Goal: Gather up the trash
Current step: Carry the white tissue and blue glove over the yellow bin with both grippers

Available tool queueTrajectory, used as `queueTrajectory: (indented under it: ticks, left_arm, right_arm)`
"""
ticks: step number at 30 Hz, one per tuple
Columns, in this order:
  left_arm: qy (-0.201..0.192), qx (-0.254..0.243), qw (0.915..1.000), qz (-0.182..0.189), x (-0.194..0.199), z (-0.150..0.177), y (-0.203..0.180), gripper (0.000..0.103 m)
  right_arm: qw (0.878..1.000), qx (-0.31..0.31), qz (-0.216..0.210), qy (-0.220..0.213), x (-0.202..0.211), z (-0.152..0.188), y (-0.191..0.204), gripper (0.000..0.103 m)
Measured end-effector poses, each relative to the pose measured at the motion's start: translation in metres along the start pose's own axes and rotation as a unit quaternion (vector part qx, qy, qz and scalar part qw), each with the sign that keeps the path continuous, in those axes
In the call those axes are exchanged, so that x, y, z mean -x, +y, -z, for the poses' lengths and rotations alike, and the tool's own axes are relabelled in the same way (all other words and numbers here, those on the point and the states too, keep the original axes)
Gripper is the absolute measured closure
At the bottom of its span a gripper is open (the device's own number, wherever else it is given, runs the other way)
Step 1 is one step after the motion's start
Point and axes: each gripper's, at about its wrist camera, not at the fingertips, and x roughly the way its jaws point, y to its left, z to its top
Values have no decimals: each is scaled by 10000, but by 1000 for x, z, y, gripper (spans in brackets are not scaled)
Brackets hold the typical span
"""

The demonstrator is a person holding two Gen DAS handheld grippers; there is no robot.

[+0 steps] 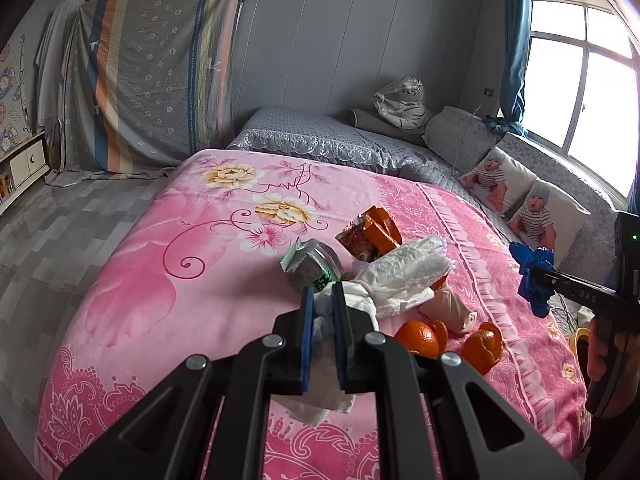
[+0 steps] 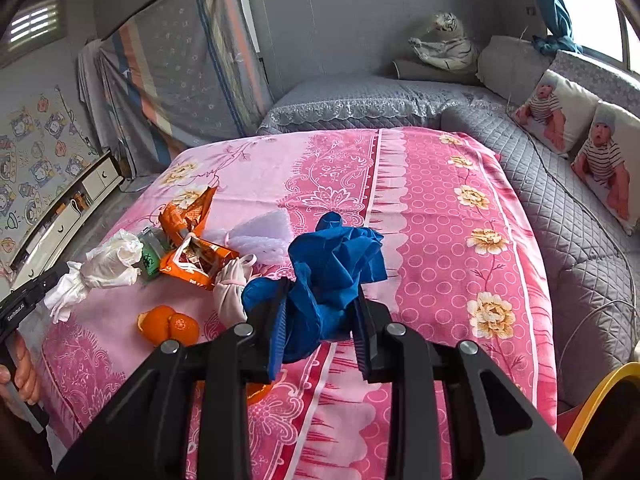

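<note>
Left wrist view: our left gripper [image 1: 322,300] clamped on white tissue wad [image 1: 400,280], lifted off pink bedspread [image 1: 132,280]. Uncollected, we judge: orange wrapper [image 1: 370,232], green packet [image 1: 312,266], orange peels [image 1: 420,336].

Right wrist view: our right gripper [image 2: 322,312] clamped on blue cloth [image 2: 332,268]. Yellow bin [image 2: 600,396] at lower right; nothing seen deposited.

Left wrist view: looks forward along the left tongs [image 1: 322,304] from low over the pink bedspread [image 1: 160,272], close to the litter pile at frame centre; window [image 1: 580,80] upper right, right tongs [image 1: 560,280] entering at right edge. Right wrist view: looks along the right tongs [image 2: 320,316], same bed, left tongs [image 2: 24,304] at left edge. Shared: bedspread, orange peels [image 1: 420,336] [image 2: 168,324], baby-print pillows [image 1: 520,192] [image 2: 580,136], tiger toy [image 1: 404,100] [image 2: 448,44].
</note>
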Motion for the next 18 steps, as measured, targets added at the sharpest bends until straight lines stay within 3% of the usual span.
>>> queueTrajectory:
  ticks: [18]
  left_arm:
    - [-306, -306, 9986, 309, 29, -18, -59, 94]
  right_arm:
    - [9975, -139, 182, -664, 88, 11, -37, 77]
